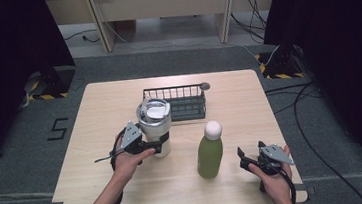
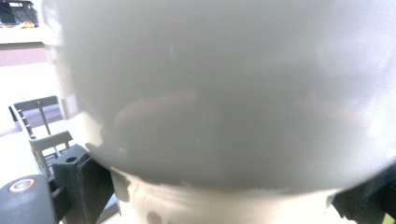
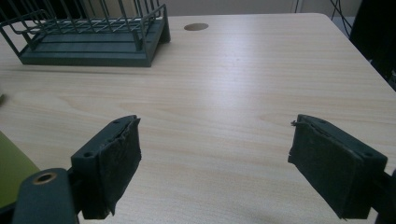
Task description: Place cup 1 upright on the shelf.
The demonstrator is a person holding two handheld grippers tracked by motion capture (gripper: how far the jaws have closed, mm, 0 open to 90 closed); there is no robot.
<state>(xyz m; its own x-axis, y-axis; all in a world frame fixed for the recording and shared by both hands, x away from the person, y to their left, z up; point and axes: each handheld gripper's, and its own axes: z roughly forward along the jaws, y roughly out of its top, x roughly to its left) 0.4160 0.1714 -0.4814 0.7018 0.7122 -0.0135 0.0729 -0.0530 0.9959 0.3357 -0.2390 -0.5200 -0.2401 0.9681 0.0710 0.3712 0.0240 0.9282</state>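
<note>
My left gripper is clamped round the steel tumbler, jaws on either side of its lower body; up close its grey wall is blurred, no brand or label legible. My right gripper hangs w/ jaws spread wide over bare table. Green bottle, white cap, stands just left of it. Dark wire rack sits ahead-left. A "5" is marked on the floor.

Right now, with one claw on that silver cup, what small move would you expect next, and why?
Probably a lift toward the wire rack. The left gripper has its jaws around the tumbler, which stands just in front of the rack. The right gripper rests open beside the green bottle.
</note>
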